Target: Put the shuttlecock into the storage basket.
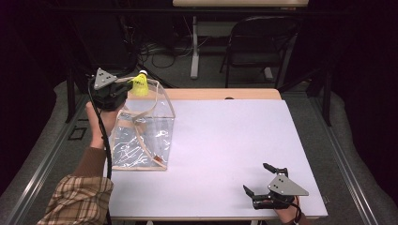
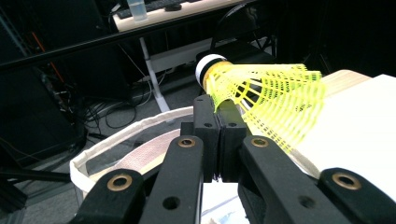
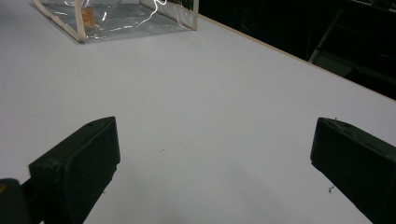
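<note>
Right now you are holding the yellow shuttlecock [image 1: 139, 85] over the open top of the clear bag [image 1: 141, 140], with your left gripper [image 2: 218, 116] pinching the shuttlecock's skirt near its white cork. In the left gripper view, the bag's cream-trimmed rim is sitting just below the jaws, so the shuttlecock is hanging above the mouth of the bag, not yet inside it. Your right gripper [image 1: 264, 180] is resting low over the near right part of the white surface [image 1: 225, 140], well apart from the bag, with its jaws spread wide and nothing between them. You seem to be at the step of putting the shuttlecock in. The next move is probably calling for lowering the left gripper past the rim, clear of the bag's handle strap, and only then spreading its jaws.
</note>
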### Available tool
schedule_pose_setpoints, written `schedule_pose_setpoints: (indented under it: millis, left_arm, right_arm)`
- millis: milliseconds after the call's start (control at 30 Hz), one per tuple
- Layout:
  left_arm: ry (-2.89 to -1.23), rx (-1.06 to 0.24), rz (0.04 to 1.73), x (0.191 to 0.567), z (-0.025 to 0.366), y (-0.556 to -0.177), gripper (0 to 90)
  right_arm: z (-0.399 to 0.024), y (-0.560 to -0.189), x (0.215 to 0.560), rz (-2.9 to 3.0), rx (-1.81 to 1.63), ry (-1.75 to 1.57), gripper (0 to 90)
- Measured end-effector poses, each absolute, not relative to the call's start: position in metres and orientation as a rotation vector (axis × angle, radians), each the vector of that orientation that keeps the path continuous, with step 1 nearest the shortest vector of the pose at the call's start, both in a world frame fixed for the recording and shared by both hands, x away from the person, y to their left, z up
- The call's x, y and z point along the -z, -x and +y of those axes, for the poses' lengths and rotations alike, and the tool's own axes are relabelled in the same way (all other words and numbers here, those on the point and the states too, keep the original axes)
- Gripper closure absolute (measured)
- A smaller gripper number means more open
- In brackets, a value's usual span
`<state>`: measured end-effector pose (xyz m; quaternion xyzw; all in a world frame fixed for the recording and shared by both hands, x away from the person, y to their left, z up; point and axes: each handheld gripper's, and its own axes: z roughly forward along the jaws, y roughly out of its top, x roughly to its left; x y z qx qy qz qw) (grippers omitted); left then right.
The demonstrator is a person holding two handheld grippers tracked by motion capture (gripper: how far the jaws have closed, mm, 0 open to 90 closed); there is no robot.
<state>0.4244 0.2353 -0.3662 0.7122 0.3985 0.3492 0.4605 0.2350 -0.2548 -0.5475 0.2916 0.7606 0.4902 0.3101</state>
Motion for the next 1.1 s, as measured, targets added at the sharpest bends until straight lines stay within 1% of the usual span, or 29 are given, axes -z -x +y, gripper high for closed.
schedule_pose_setpoints:
  millis: [567, 1100]
  left_arm:
    - [-1.774, -0.839, 0.995, 0.376, 0.235, -0.426, 89.1]
    - [-1.828, -0.813, 0.999, 0.383, 0.232, -0.429, 89.1]
  right_arm:
    - [-0.255, -0.235, 0.547, 2.011, -1.294, -0.772, 0.7]
    - [-0.255, -0.235, 0.548, 2.012, -1.295, -0.774, 0.8]
